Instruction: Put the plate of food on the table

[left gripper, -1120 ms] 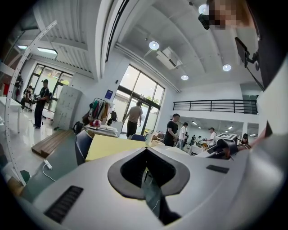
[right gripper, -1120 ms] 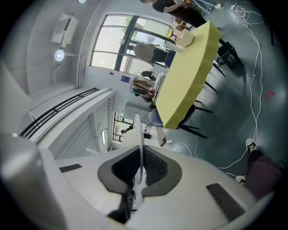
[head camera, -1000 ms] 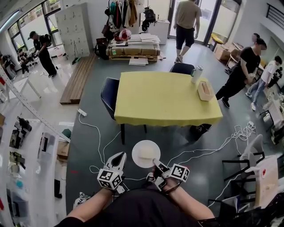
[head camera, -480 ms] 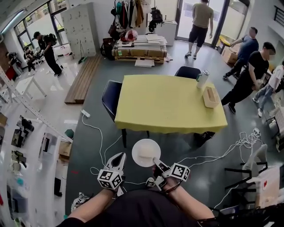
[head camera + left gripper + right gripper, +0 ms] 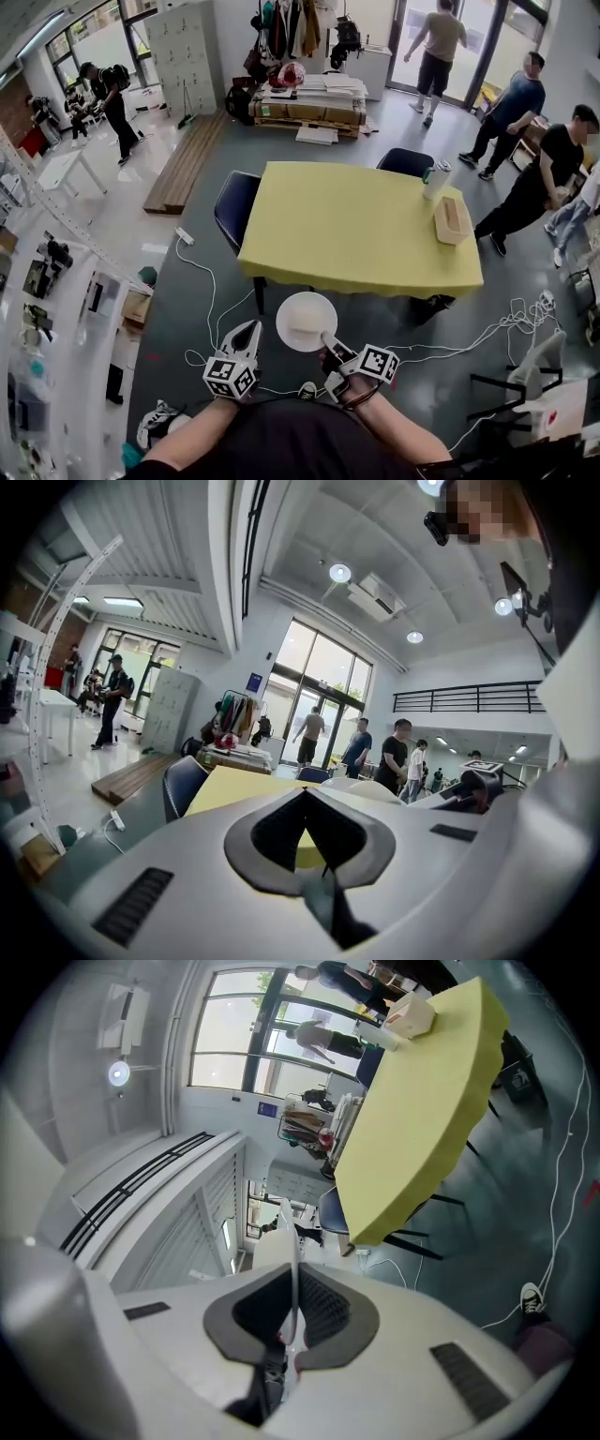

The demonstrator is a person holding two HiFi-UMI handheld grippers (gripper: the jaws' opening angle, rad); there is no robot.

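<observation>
A white plate (image 5: 307, 322) carrying a pale piece of food hangs over the grey floor, just short of the near edge of the yellow-clothed table (image 5: 361, 225). My right gripper (image 5: 326, 340) is shut on the plate's near rim. In the right gripper view the plate (image 5: 292, 1241) shows edge-on between the jaws, with the table (image 5: 422, 1101) beyond. My left gripper (image 5: 249, 329) sits left of the plate, shut and holding nothing. The left gripper view looks over the closed jaws at the table (image 5: 234, 789).
A cup (image 5: 436, 178) and a wooden box (image 5: 453, 220) stand at the table's right end. Dark blue chairs stand at its left (image 5: 234, 206) and far side (image 5: 405, 161). White cables (image 5: 202, 291) trail across the floor. Several people stand at the right and back.
The table's near edge has come closer to the plate, which stays held in the right gripper. People in the background have walked on.
</observation>
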